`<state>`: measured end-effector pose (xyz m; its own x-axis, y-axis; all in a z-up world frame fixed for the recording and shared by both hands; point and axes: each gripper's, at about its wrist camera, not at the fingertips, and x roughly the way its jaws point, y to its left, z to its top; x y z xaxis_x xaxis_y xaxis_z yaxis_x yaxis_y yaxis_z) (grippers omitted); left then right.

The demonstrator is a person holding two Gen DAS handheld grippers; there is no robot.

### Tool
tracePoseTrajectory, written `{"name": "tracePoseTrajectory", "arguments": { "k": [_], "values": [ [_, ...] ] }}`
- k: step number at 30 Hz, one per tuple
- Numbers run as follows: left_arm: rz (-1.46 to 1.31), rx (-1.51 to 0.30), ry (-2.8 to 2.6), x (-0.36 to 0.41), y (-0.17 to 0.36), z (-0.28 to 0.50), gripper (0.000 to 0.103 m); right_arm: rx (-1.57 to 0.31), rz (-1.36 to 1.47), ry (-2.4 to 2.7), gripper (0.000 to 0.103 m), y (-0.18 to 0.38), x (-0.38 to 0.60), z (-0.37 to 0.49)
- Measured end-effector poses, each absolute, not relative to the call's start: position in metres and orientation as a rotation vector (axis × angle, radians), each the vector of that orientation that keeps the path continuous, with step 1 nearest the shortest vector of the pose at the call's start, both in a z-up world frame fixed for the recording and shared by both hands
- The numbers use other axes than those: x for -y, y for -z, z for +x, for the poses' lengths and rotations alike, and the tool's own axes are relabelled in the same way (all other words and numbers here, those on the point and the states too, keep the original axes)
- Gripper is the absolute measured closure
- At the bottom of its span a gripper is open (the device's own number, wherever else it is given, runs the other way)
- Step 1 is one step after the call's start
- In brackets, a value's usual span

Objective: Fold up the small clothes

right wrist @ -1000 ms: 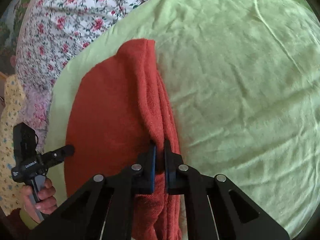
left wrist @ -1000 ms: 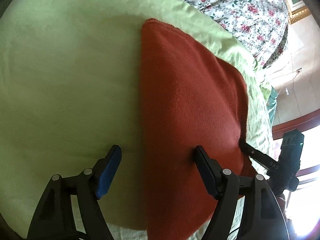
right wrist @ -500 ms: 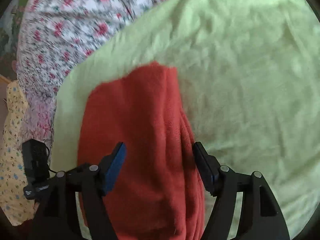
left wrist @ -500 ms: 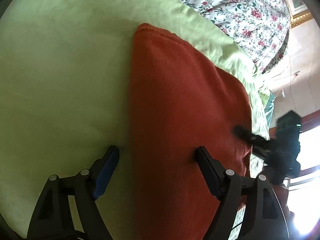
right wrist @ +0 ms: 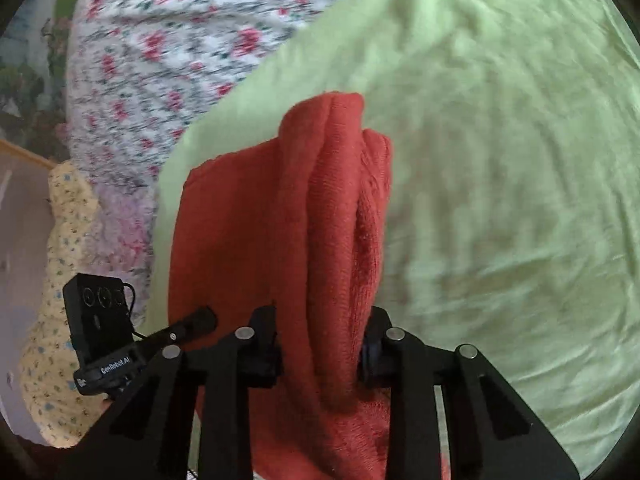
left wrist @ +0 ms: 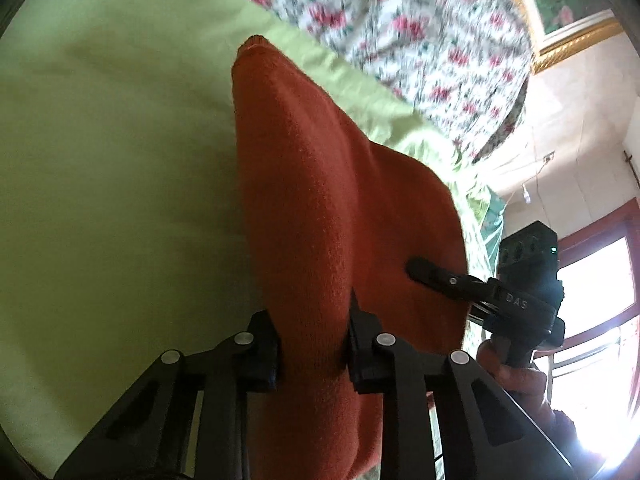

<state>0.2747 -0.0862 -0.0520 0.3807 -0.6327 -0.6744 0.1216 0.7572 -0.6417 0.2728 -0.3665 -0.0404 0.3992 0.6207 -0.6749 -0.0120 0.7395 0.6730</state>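
A rust-red knitted garment (left wrist: 320, 208) lies folded on a light green sheet (left wrist: 112, 168). My left gripper (left wrist: 312, 344) is shut on a thick ridge of the red cloth near its close end. In the right wrist view the same garment (right wrist: 280, 232) shows several stacked layers on the green sheet (right wrist: 500, 160). My right gripper (right wrist: 320, 348) is shut on those bunched layers. Each gripper shows in the other's view: the right one (left wrist: 436, 272) over the cloth's right part, the left one (right wrist: 192, 322) at the cloth's left edge.
A floral bedspread (left wrist: 400, 20) lies beyond the green sheet, also in the right wrist view (right wrist: 168, 40). A yellow patterned cloth (right wrist: 60, 280) is at the left. A window with a dark red frame (left wrist: 592, 280) and a gold picture frame (left wrist: 560, 40) are at the right.
Both grippers were open around the red garment half a second ago and have closed on it. The cloth is now bunched up into a ridge between each pair of fingers.
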Motion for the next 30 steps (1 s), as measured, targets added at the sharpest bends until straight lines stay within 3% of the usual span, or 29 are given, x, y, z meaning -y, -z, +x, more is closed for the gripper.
{"name": "tracePoseTrajectory", "arguments": {
  "k": [9,16,19,24,30],
  "values": [
    [-0.618,-0.998,0.344,-0.040,0.026,0.232,0.079,-1.145,0.638,-0.661,0.074,0.032,0.251,0.287],
    [-0.664,-1.001,0.205,-0.101,0.054,0.224,0.078,-1.194,0.528,-0.752,0.074,0.040,0.168,0.304],
    [-0.676,-1.034,0.150,-0.108,0.074,0.227,0.073,-1.233,0.482,-0.712,0.070,0.054,0.157,0.313],
    [-0.674,-1.044,0.097,-0.108,0.072,0.221,0.059,-1.255,0.514,-0.607,0.055,0.058,0.175,0.315],
    [-0.634,-1.048,0.068,-0.106,0.061,0.194,0.047,-1.184,0.526,-0.562,0.054,0.032,0.219,0.295]
  ]
}}
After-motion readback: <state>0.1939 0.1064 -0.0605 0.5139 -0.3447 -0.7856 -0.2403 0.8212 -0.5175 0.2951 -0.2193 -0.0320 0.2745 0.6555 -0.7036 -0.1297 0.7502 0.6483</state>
